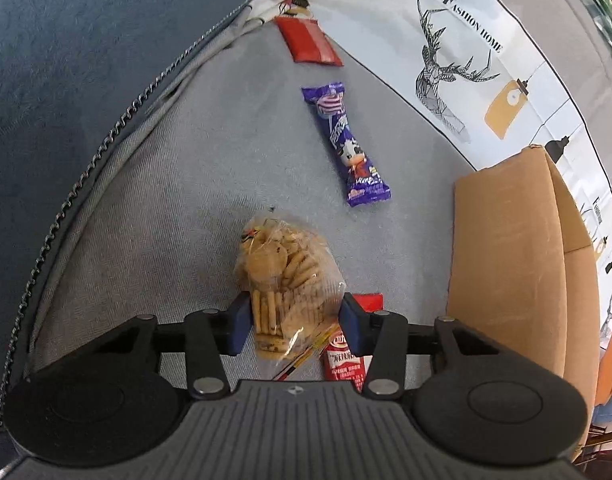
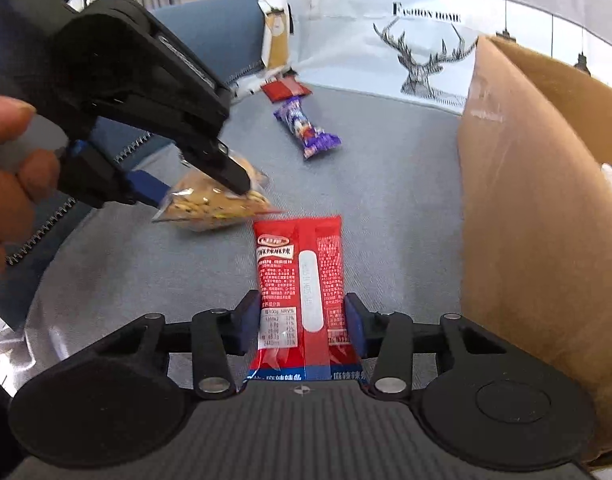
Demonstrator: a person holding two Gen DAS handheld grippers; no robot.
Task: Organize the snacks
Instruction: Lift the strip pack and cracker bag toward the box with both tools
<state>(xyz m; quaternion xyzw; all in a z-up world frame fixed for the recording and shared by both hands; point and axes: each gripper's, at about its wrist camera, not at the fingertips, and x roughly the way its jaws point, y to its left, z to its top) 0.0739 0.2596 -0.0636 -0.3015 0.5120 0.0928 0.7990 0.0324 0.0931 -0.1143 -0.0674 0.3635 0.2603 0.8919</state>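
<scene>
While each tool (image 1: 295, 322) (image 2: 301, 326) clamps one, clear cookie bag (image 1: 283, 276) bulges, red packet (image 2: 301, 280) lies flat

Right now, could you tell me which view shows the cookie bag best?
The left wrist view: the cookie bag lies centred, sharp, between the left gripper pads. The right wrist view shows it smaller, side-on, partly hidden behind that gripper.

The cookie bag (image 1: 283, 276) lies left of the flat packet (image 2: 299, 280), the cardboard box (image 1: 506, 264) at right.
</scene>
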